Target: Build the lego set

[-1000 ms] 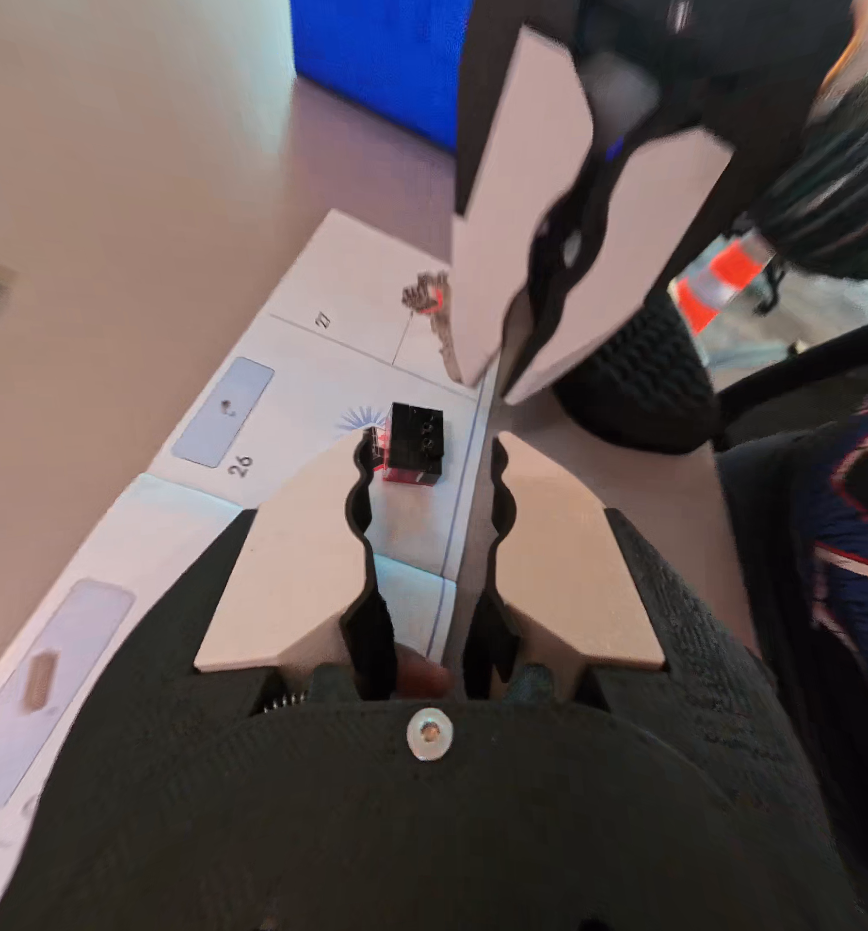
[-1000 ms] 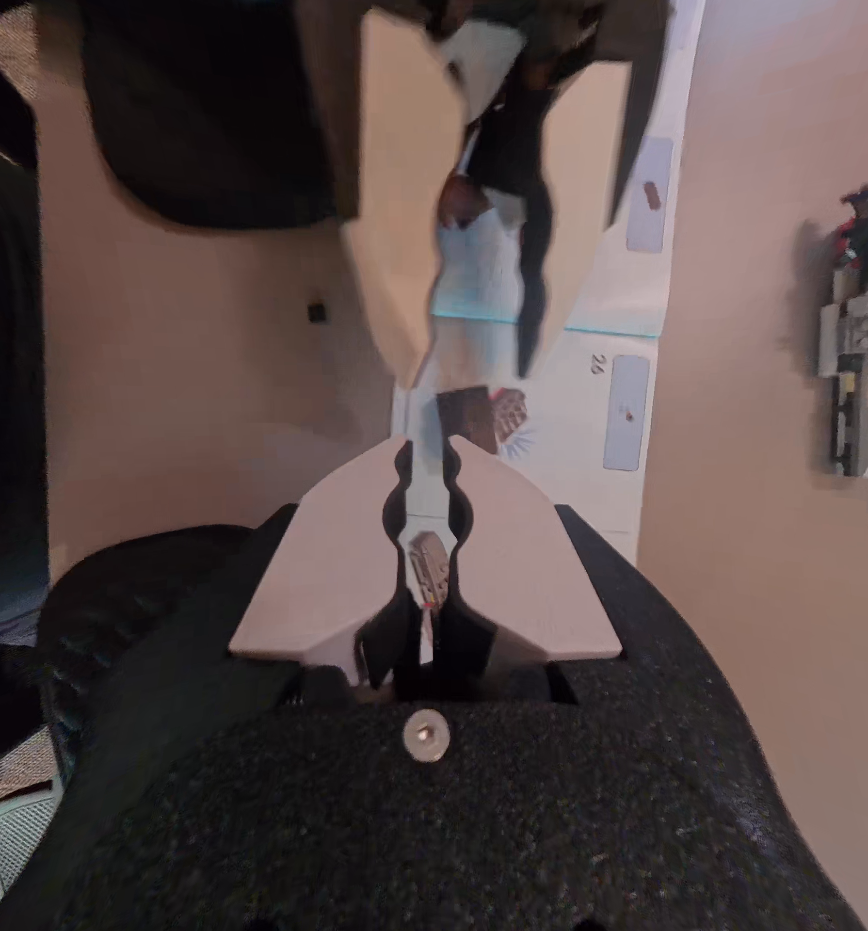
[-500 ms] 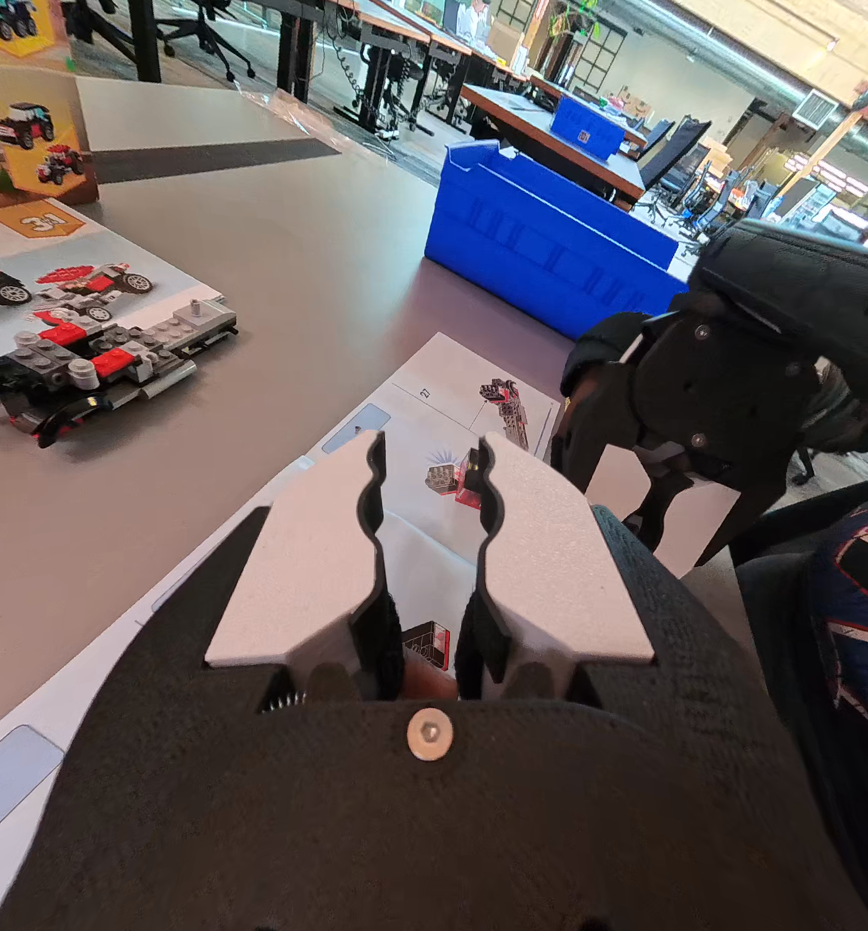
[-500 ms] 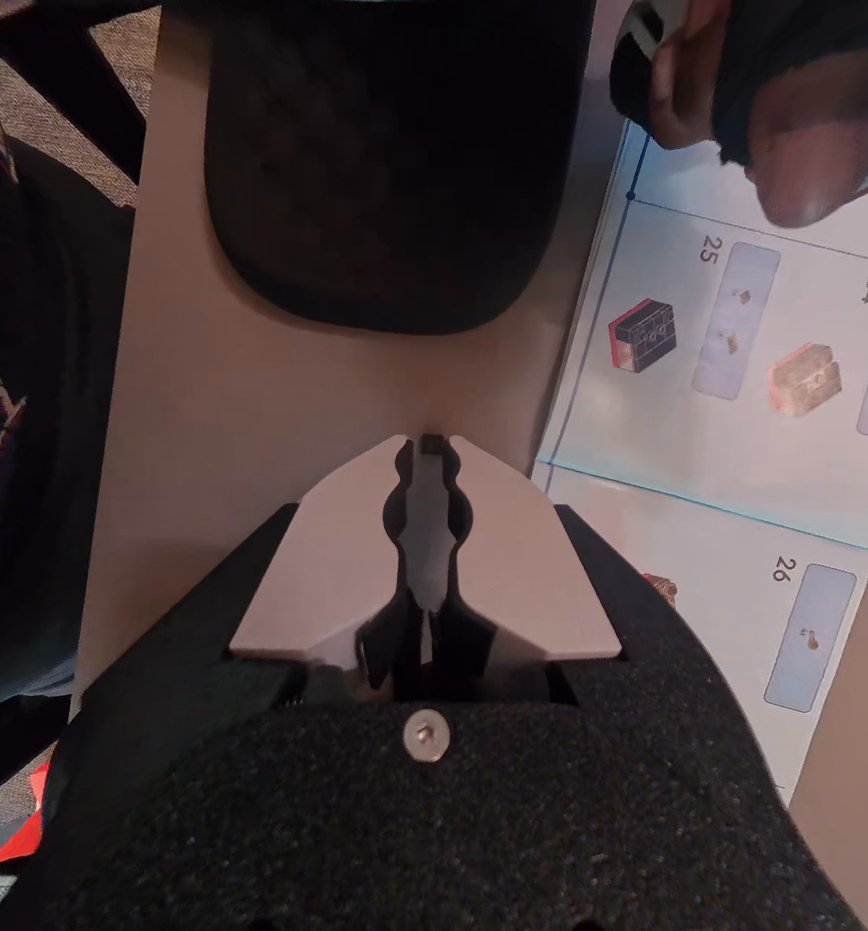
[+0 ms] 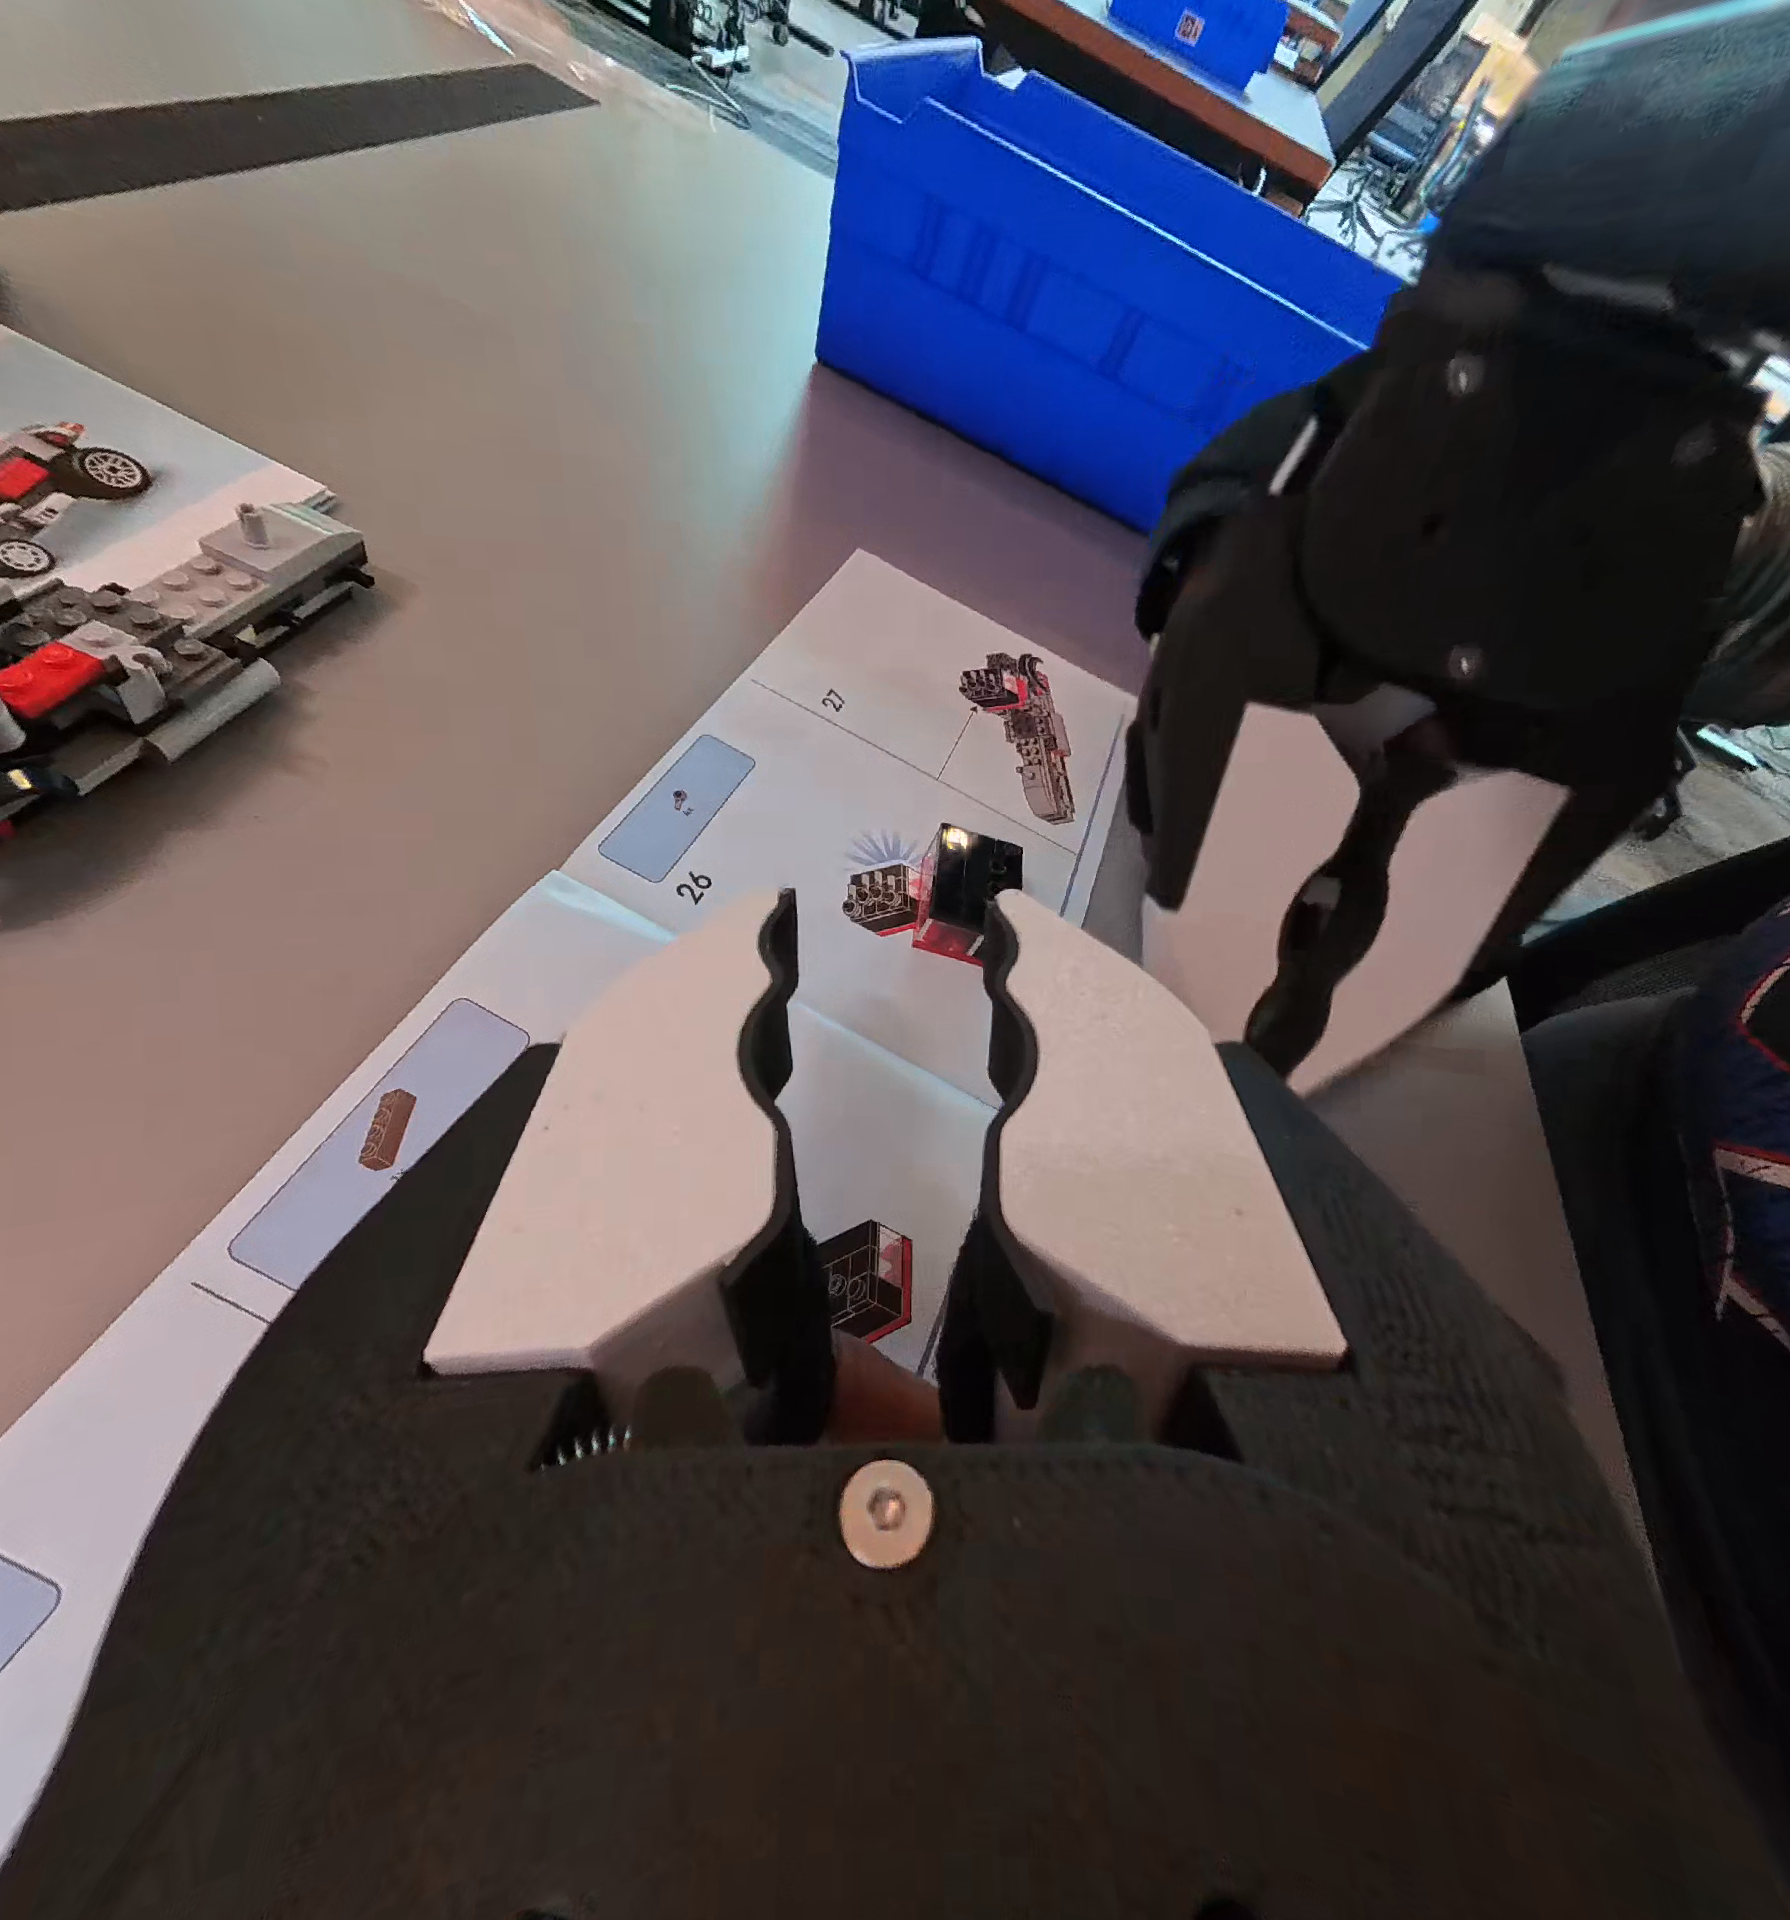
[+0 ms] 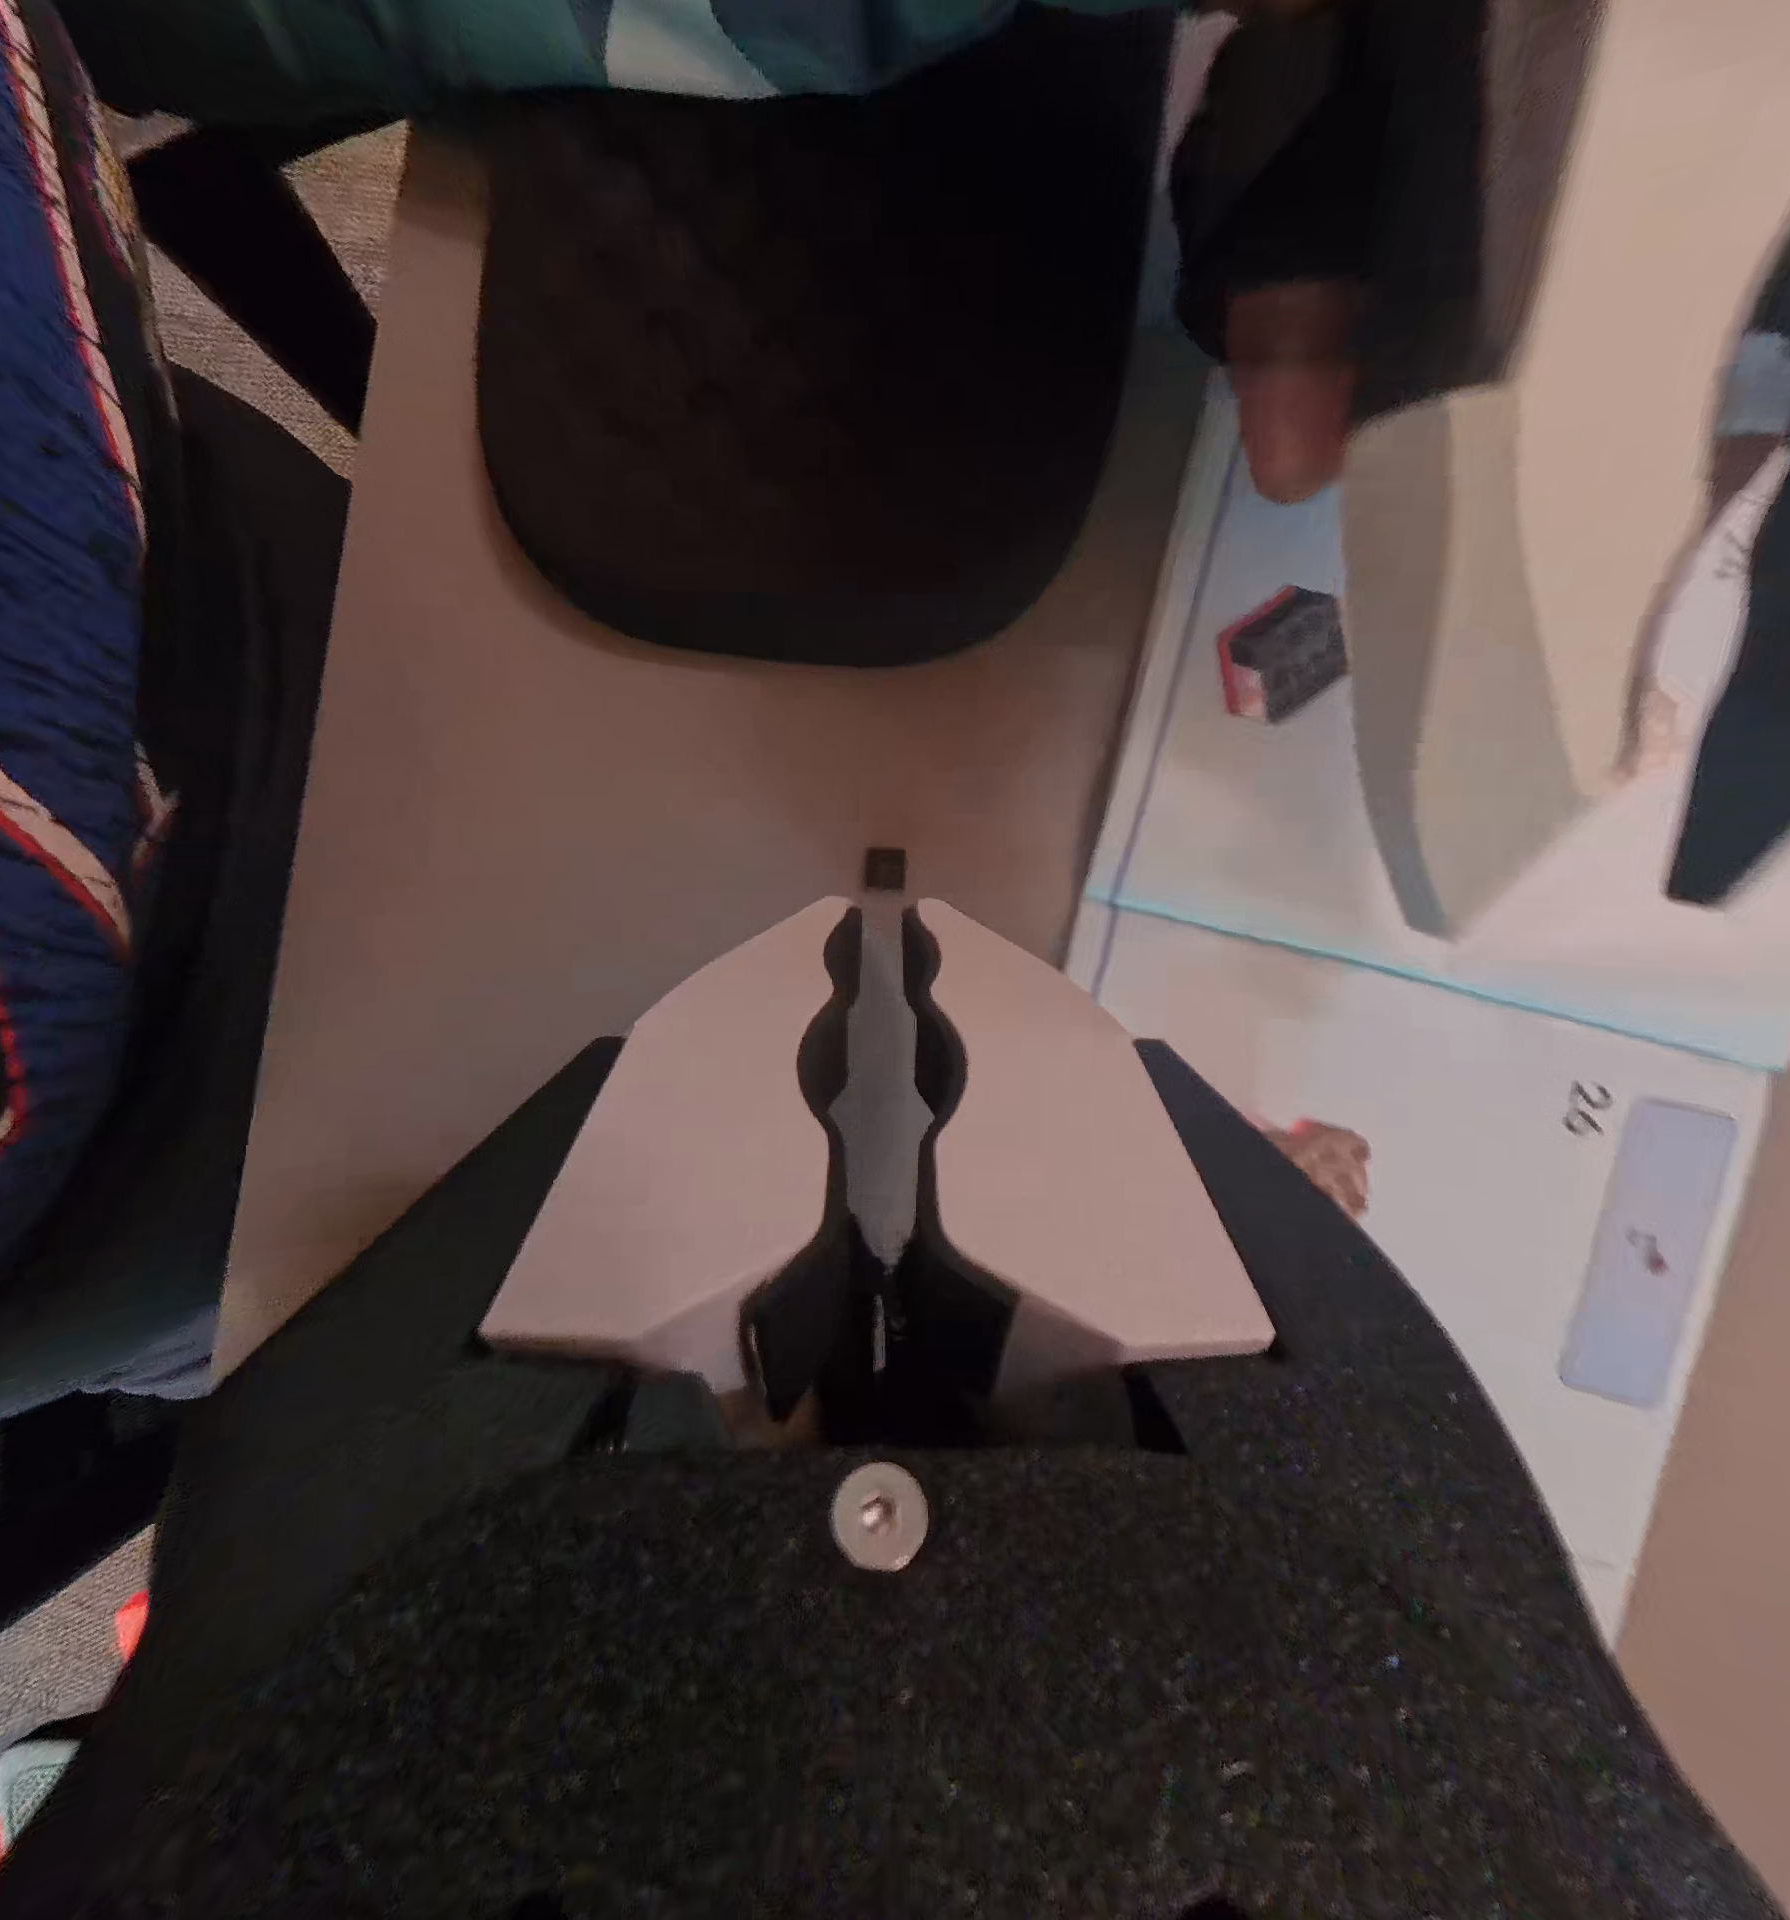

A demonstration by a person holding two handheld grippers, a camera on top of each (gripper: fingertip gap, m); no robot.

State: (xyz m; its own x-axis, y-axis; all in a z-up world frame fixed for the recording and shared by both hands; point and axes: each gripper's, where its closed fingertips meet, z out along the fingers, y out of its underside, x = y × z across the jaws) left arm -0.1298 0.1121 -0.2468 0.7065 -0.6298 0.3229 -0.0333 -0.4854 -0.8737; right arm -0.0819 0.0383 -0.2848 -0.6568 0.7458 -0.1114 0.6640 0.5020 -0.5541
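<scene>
Left gripper [image 5: 891,914] fingers spread apart over the open white instruction booklet [image 5: 870,997], small black-and-red brick block [image 5: 958,883] sitting just past them, half-built grey-and-red car [image 5: 91,665] off left on the counter [image 5: 506,416].

A black-and-red brick block [image 5: 958,883] sits on the white, pale-blue-panelled instruction booklet [image 5: 766,831]. The grey, red and black lego vehicle [image 5: 91,644] rests on the grey-beige table [image 5: 506,416] near a bright blue plastic bin [image 5: 1057,301]. A tiny, seemingly black piece [image 6: 886,868] lies on the table.

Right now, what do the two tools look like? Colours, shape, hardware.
Both match. The left tool has a black, grainy printed body, two pale wedge-shaped fingers with wavy black inner edges, and one silver screw centred behind them; a small spring shows at the left finger's base. The right tool has the same build. No cables or markings visible. The person wears a dark blue garment with red-and-white pattern.
</scene>
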